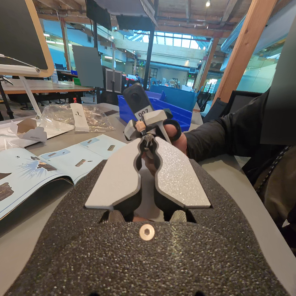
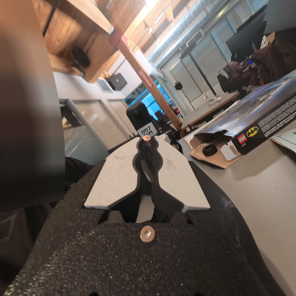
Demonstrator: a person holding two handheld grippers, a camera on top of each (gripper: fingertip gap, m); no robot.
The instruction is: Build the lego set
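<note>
Grippers meet tip to tip above the grey table (image 1: 224,173): right gripper (image 2: 146,142) clenched on a small dark minifigure (image 1: 143,128), left gripper (image 1: 146,142) clenched on its lower end

Grippers (image 1: 147,142) — grey fingers (image 1: 118,174), black speckled bodies, silver screw (image 1: 146,232); black sleeve (image 1: 224,136).

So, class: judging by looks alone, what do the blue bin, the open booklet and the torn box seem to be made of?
Blue bin: probably moulded plastic, from its even colour and mild sheen.
Open booklet: printed paper; thin pages curve at the fold.
Torn box: cardboard, glossy print outside, raw brown inside at the rip.
</note>
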